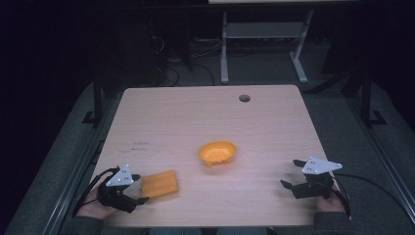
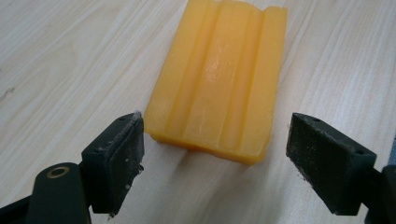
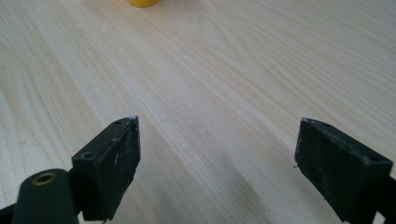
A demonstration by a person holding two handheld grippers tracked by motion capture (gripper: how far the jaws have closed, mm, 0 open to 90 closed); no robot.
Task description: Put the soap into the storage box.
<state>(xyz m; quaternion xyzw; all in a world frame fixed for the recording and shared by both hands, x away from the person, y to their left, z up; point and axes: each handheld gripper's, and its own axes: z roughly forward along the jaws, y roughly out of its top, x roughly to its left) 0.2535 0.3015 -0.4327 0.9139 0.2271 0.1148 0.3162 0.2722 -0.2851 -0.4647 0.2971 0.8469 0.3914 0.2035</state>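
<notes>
1. In the high view, the left gripper (image 1: 137,190) sits at the near left corner of the tabletop (image 1: 161,117). Its jaws are spread wide and point at the orange block (image 1: 160,184), which lies flat just in front of them. An orange bowl (image 1: 217,152) stands near the middle of the tabletop, apart from the block. The right gripper (image 1: 292,173) rests at the near right, well away from both, and its jaws are spread wide too, with nothing in them.

2. In the left gripper view, the orange block (image 2: 218,79) lies between the two black jaws and a bit past them. It has long ridges that run away from the camera. The near end of the block is about level with the jaw tips. The left jaw is almost touching its corner, and the right jaw has a gap beside it. The block is not gripped yet.

3. In the right gripper view, the jaws stand wide apart over bare wood. A small bit of the orange bowl (image 3: 143,3) peeks in at the top edge.

4. The step looks like picking up the block. To do it well, the left gripper should slide forward a little and shift so the block sits in the middle. Then it should squeeze the long sides gently, staying low and level.
</notes>
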